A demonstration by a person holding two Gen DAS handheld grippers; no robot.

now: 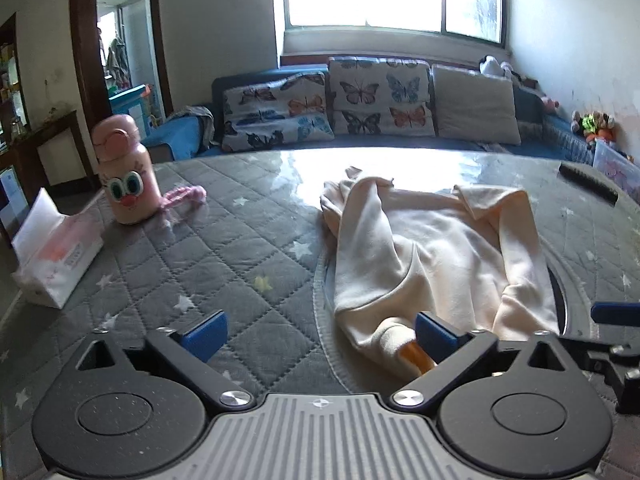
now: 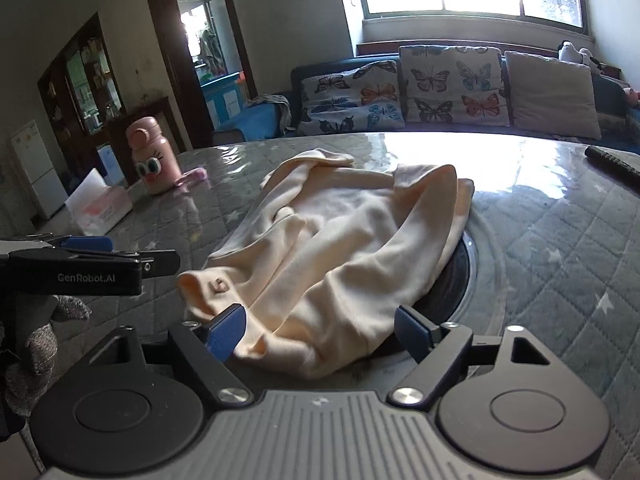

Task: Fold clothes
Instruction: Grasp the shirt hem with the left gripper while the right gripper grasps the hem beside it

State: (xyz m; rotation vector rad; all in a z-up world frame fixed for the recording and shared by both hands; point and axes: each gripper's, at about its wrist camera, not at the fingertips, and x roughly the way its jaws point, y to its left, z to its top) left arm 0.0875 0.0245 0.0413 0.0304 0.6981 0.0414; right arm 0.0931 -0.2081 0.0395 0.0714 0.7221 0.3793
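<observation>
A cream garment (image 1: 432, 248) lies crumpled on the grey quilted table (image 1: 224, 248); it also shows in the right wrist view (image 2: 340, 248). My left gripper (image 1: 320, 334) is open, low over the table at the garment's near left edge, its right pad (image 1: 434, 336) against the cloth. My right gripper (image 2: 320, 336) is open, with the garment's near hem lying between its blue pads (image 2: 226, 334). The left gripper (image 2: 80, 268) shows from the side at the left of the right wrist view.
A pink cartoon bottle (image 1: 126, 172) stands at the table's left with a pink cloth (image 1: 184, 196) beside it. A tissue box (image 1: 56, 256) sits at the left edge. A dark comb (image 1: 588, 182) lies far right. A sofa with butterfly cushions (image 1: 360, 100) stands behind.
</observation>
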